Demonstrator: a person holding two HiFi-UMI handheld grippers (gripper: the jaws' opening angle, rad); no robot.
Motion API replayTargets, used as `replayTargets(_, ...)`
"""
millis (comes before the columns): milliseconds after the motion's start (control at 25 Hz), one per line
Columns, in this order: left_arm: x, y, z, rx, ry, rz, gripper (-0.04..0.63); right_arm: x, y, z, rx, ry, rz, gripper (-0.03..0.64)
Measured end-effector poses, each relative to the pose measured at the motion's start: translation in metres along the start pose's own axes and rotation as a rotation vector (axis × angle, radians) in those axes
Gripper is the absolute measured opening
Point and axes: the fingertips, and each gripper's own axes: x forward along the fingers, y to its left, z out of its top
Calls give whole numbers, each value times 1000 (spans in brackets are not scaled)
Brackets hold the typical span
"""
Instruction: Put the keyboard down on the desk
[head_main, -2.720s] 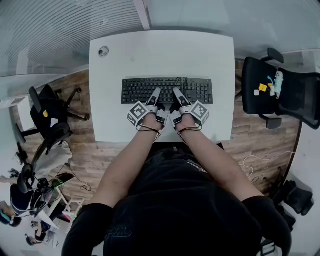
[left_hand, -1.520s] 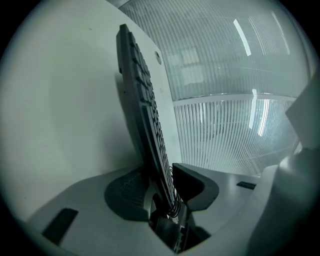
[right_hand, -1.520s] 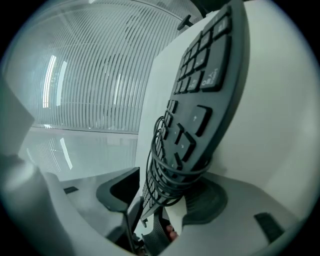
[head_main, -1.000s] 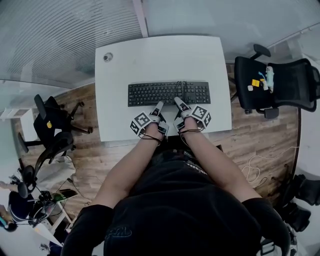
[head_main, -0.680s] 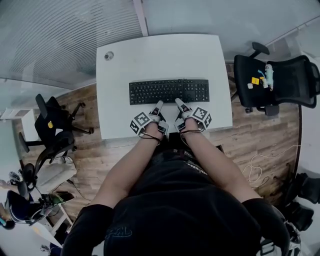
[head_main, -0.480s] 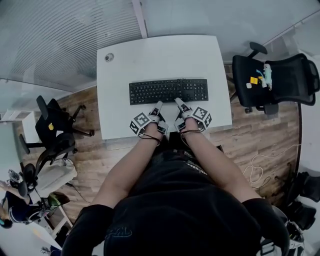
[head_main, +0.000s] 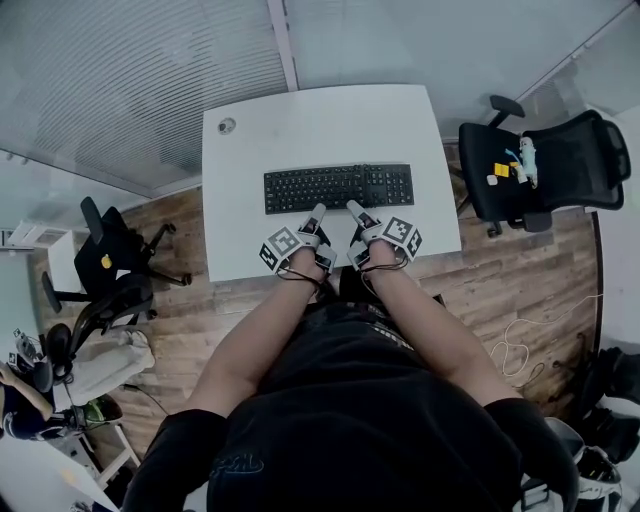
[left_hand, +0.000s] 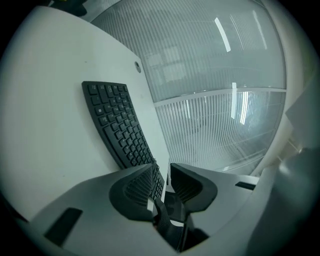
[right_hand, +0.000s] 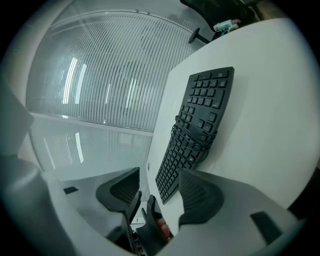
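Head view: keyboard (head_main: 338, 187) on desk (head_main: 320, 120); left gripper (head_main: 317, 211) fingers apart, just narrowing, right gripper (head_main: 352, 207) spread, both empty

Left tool (head_main: 318, 210) empty, jaws just narrowing; right tool (head_main: 353, 207) gaping, empty.

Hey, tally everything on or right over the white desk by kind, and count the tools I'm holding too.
keyboard: 1
tools: 2, left tool, its jaws apart but just closing a little with nothing between them, and right tool
grommet: 1
Total: 4
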Motion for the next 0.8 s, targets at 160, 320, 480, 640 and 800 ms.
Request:
replayTargets(160, -3, -26, 5, 77, -2, -45, 92, -4, 23, -3, -70, 9, 33, 235)
replayTargets(320, -9, -52, 14, 164, -11, -92, 75, -7, 48, -10, -148, 11, 68, 198)
replayTargets(480, -19, -73, 21, 234, -27, -128, 52, -14, 75, -13, -268, -6, 94, 140)
replayTargets(640, -30, -93, 22, 376, -25, -140, 23, -25, 98, -12, -374, -39, 120, 85)
replayTargets(800, -41, -118, 20, 544, -1, -161, 14, -35, 119, -19, -433, -55, 151, 34)
